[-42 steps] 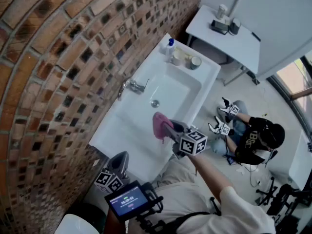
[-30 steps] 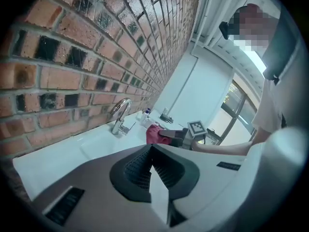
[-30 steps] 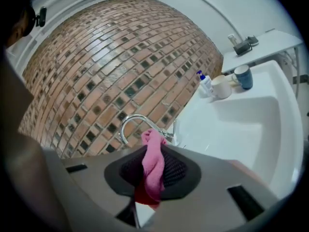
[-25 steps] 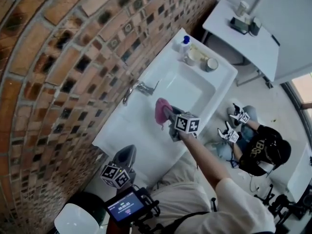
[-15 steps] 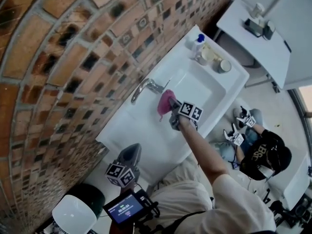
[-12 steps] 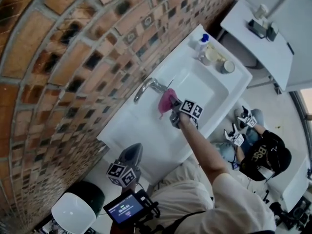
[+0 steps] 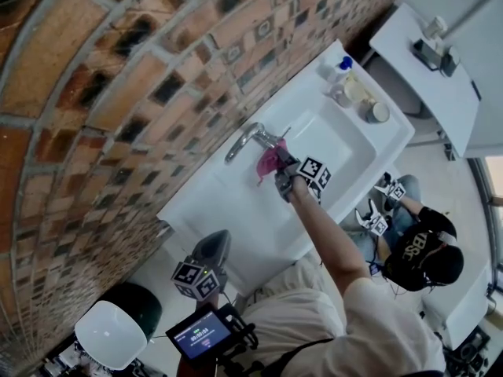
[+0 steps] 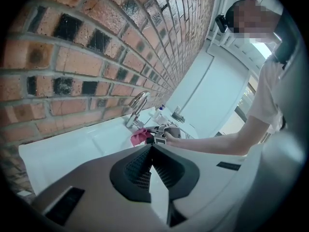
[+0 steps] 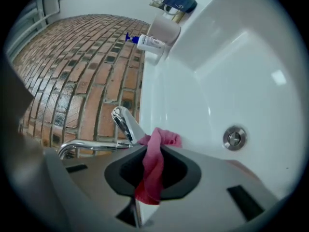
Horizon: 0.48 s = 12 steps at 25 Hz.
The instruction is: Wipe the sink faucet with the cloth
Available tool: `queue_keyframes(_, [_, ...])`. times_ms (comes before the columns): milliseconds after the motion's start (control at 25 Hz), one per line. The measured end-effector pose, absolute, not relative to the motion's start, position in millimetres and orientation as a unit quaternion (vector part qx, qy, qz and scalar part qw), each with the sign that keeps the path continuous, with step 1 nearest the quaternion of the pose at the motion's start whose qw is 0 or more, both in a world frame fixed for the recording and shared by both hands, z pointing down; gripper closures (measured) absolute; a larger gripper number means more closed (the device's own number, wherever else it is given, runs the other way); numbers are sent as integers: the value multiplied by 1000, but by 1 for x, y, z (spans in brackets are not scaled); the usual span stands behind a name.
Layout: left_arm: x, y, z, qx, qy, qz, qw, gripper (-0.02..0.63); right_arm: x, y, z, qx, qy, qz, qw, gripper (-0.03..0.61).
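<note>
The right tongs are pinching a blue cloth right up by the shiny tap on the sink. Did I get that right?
Almost. The cloth is pink, not blue, and the right gripper view shows that plainly. The rest is fine: the right tongs are pinching it right up by the shiny tap on the sink.

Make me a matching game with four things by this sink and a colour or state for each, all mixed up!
Things:
1. cloth
2. faucet
3. bottle cap
4. left gripper

Colour or state:
A. shiny silver
B. shut, nothing in it
C. pink
D. blue

Pairs: 1-C, 2-A, 3-D, 4-B
</note>
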<state>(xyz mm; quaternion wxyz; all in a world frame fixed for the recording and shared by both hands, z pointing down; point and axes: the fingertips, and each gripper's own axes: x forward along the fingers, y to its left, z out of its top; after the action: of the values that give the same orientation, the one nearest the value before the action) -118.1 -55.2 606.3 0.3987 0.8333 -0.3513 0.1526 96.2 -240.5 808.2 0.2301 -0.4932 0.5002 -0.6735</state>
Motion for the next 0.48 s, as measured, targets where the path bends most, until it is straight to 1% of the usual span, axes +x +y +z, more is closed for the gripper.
queue_keyframes(480, [-117, -59, 610, 834, -348, 140, 403, 611, 107, -246, 783, -483, 499, -671, 260, 508])
